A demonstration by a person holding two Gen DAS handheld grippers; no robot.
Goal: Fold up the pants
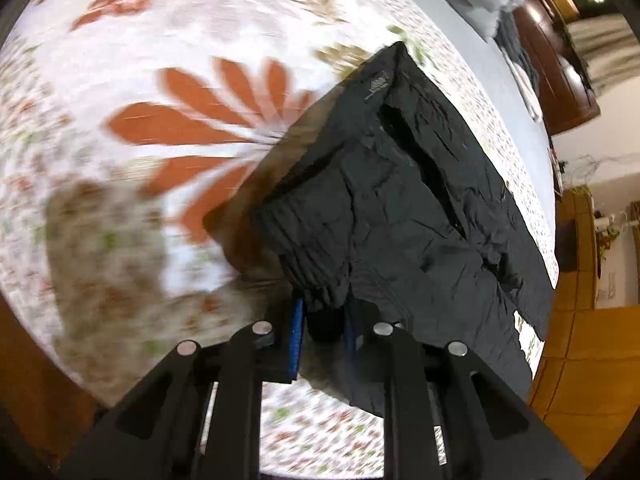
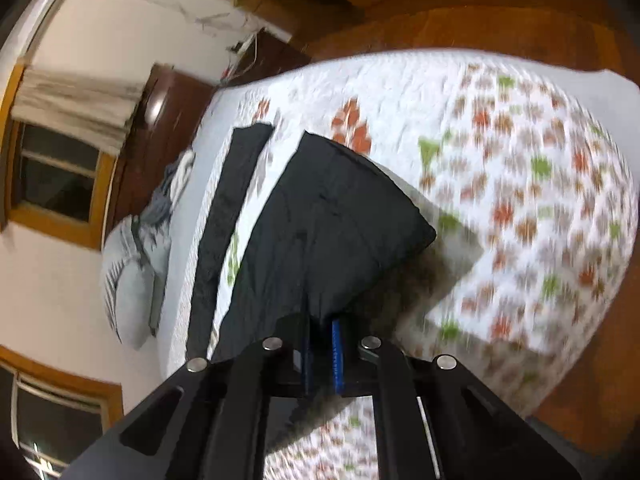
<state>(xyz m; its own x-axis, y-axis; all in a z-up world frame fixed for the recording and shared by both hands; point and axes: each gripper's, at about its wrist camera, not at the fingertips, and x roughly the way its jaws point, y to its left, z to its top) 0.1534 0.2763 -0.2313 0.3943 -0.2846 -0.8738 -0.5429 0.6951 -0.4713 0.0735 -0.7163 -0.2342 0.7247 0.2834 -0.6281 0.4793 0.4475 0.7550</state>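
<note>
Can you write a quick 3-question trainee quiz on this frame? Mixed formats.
1. True or false: the left tool is shut on the black pants.
2. Multiple choice: the pants lie on A) a wooden floor, B) a floral bedspread, C) a bare table.
3. Short answer: in the right wrist view, what is the right tool gripping?

Key:
1. True; bunched fabric sits between its blue pads.
2. B.
3. An edge of the black pants; the cloth is clamped between its pads.
</note>
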